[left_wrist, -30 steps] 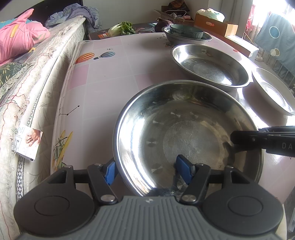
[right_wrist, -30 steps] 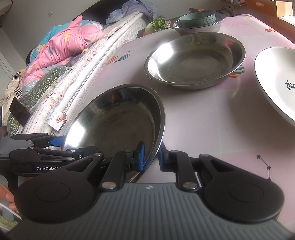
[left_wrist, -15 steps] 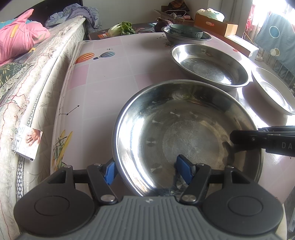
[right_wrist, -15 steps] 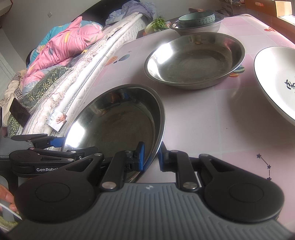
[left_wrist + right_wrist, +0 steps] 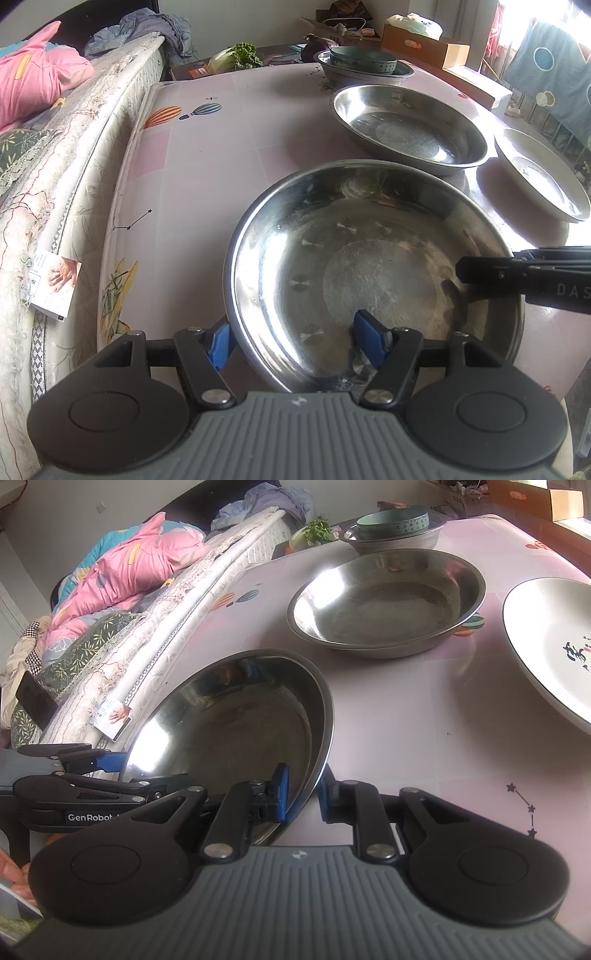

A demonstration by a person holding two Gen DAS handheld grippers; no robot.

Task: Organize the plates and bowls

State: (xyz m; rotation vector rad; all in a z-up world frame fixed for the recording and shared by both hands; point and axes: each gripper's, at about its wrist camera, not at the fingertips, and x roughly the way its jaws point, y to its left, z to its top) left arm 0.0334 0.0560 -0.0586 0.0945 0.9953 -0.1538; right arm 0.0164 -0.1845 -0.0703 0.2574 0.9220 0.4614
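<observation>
- Our left gripper [image 5: 295,338] stands wide, straddling the near pan [image 5: 373,273] rim, frame bottom.
- Our right gripper [image 5: 301,794] pinches that pan's [image 5: 236,723] rim, lower centre.

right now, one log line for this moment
left claw: open, straddles near steel bowl rim | right claw: shut on same rim | far steel bowl: on table

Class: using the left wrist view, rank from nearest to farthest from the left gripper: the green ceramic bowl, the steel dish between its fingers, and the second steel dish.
1. Steel dish at the left gripper, foreground.
2. Second steel dish, centre-right.
3. Green ceramic bowl, table's far end.
</observation>
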